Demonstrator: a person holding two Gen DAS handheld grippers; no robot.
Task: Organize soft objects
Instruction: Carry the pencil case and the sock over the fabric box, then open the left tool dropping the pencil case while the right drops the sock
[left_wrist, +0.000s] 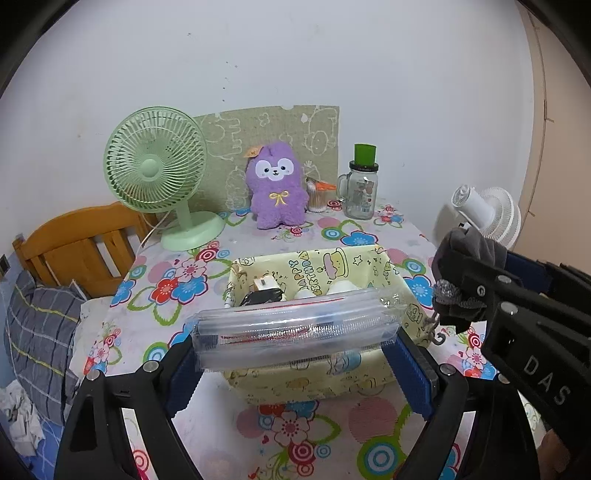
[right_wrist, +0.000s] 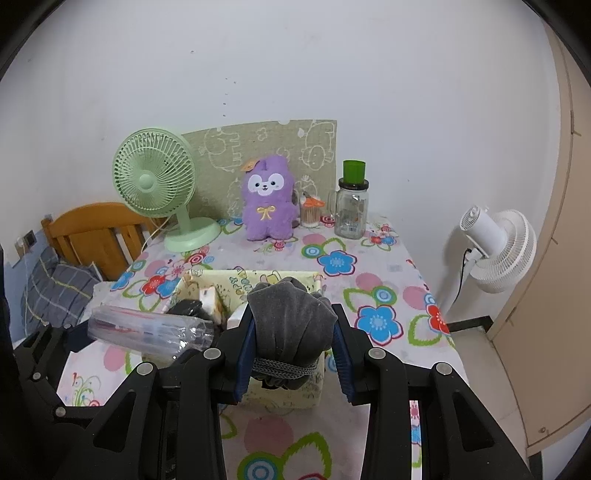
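Note:
My left gripper is shut on a clear plastic zip pouch, gripped end to end between its blue pads and held above the near side of a yellow cartoon-print fabric box. Inside the box lie a small white carton, a black item and some white things. My right gripper is shut on a grey cloth bundle tied with a grey cord, held over the box's right near corner. In the left wrist view the right gripper comes in from the right. A purple plush sits upright at the table's back.
On the flowered tablecloth stand a green desk fan at back left, and a cotton-swab tub and a glass jar with green lid at back right. A white fan stands off the right edge, a wooden headboard to the left.

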